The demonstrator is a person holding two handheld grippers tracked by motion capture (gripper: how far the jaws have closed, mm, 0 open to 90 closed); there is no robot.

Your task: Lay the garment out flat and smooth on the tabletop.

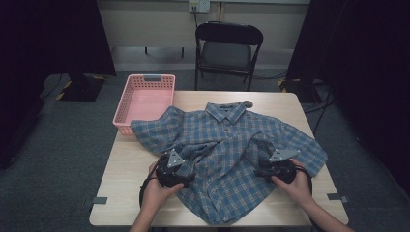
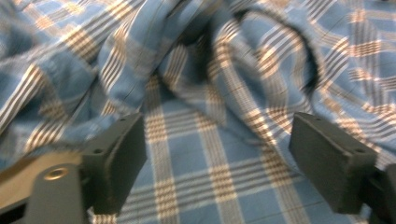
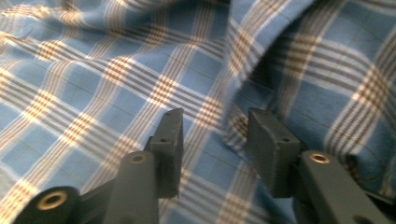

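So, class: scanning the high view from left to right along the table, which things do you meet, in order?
Pink basket → left gripper → blue plaid shirt's collar → right gripper.

The plaid shirt (image 1: 227, 154) covered much of the table (image 1: 125, 193), and its lower hem ran off the high view's bottom edge. Cloth and both forearms were cut by picture edges. A small dark object (image 1: 247, 103) beside the collar was too small to identify, perhaps a disc. The left gripper view was blurred.
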